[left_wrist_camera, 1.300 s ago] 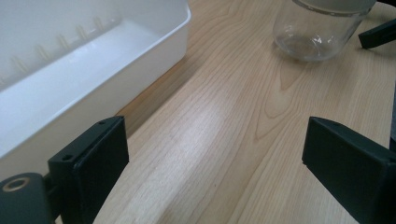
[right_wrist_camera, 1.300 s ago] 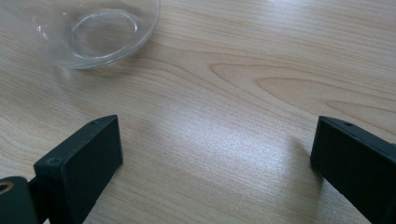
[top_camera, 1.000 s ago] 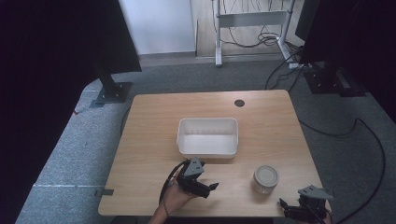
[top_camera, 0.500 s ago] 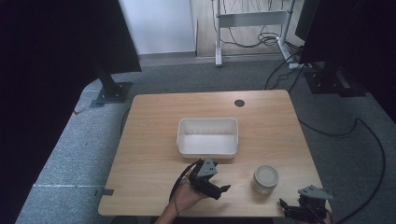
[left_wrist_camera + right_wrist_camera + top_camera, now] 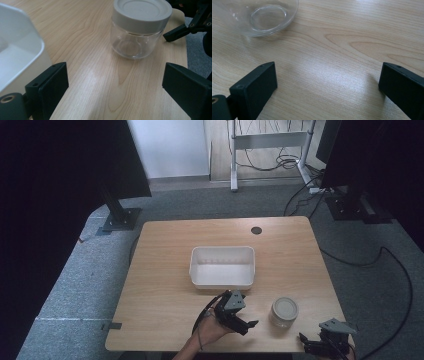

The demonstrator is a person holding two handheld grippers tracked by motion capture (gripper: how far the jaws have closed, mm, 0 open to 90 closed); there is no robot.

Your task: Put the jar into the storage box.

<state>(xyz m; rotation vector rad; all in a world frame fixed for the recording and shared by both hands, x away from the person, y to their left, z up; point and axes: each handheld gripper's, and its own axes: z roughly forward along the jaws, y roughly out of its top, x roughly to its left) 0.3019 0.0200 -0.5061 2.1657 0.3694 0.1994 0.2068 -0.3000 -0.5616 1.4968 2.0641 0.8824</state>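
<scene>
A clear glass jar [image 5: 284,311] with a grey lid stands upright near the table's front right. The left gripper view has the jar [image 5: 140,27] straight ahead, a short way beyond the jaws. My left gripper [image 5: 246,322] is just left of the jar, pointing toward it, open and empty [image 5: 115,82]. My right gripper [image 5: 314,345] hovers at the front right corner, right of the jar and a little nearer the front edge. It is open [image 5: 327,77], with the jar's glass base [image 5: 262,17] at its upper left.
A white plastic tub [image 5: 222,265] sits empty at the table's middle, close behind my left gripper, its wall [image 5: 15,57] at the left. A dark round hole [image 5: 256,230] marks the far side of the wooden table [image 5: 160,295]. Cables lie on the floor to the right.
My left gripper has slid rightward along the front of the table, closing in on the jar. The right gripper and the jar have stayed put.
</scene>
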